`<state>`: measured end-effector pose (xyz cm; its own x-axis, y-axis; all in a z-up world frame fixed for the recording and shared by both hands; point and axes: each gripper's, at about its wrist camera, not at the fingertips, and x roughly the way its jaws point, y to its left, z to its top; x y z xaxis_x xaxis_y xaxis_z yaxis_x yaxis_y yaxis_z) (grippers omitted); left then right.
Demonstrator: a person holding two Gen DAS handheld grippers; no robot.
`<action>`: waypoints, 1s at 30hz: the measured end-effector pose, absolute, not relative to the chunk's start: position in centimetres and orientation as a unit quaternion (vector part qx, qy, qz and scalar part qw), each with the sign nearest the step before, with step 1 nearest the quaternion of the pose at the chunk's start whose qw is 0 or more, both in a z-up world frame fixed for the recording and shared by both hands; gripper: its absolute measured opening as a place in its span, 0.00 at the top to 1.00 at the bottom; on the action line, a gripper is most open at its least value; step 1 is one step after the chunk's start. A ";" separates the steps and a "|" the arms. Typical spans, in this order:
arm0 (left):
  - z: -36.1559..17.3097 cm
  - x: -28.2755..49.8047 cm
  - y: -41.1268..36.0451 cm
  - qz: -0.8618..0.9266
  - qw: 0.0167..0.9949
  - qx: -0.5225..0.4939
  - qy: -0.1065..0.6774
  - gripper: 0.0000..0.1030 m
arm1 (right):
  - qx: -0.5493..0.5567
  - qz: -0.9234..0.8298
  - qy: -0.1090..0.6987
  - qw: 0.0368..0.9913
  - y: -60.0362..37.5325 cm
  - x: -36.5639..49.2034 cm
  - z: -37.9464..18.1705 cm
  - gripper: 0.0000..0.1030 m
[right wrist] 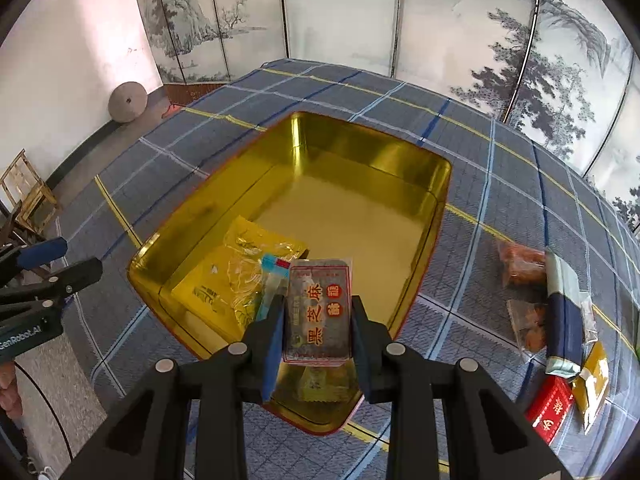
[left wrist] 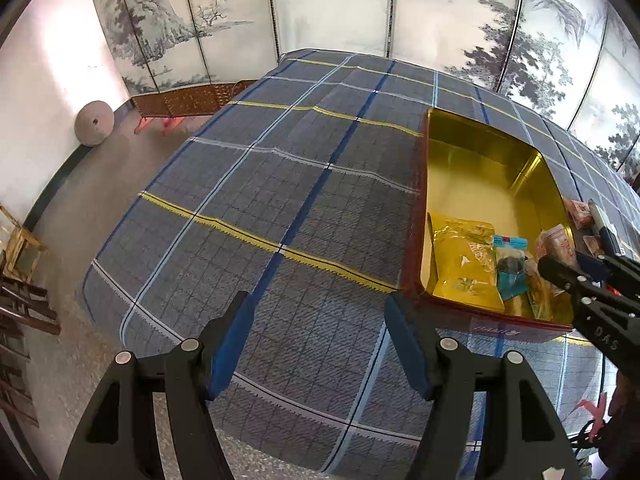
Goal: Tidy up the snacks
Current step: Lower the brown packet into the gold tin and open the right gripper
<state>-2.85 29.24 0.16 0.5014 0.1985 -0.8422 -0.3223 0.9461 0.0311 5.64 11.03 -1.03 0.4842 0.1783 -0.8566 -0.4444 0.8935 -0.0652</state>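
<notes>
With yellow packets already inside the gold tin [right wrist: 360,168], the right gripper [right wrist: 318,340] pinches a sesame-brittle packet [right wrist: 318,312] above it, the left gripper [left wrist: 318,344] hangs spread and empty, and loose snacks [right wrist: 560,320] wait at the tin's three o'clock.

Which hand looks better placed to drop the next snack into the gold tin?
Right. Its tongs already grip a black sesame snack packet above the tin; the left tongs hang empty over the plaid cloth.
</notes>
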 end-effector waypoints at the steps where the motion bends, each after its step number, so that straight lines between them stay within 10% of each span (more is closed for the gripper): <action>1: 0.1 -2.9 29.3 0.152 0.863 -0.067 0.476 0.38 | -0.143 0.184 0.475 0.849 11.2 5.6 -1.3 0.71; 20: -0.6 -3.9 29.5 0.153 0.857 -0.086 0.484 0.37 | -0.148 0.186 0.483 0.843 11.5 5.2 -2.4 0.70; 30: -0.1 -3.9 28.0 0.148 0.862 -0.075 0.478 0.37 | -0.140 0.201 0.475 0.845 10.9 4.7 -1.2 0.54</action>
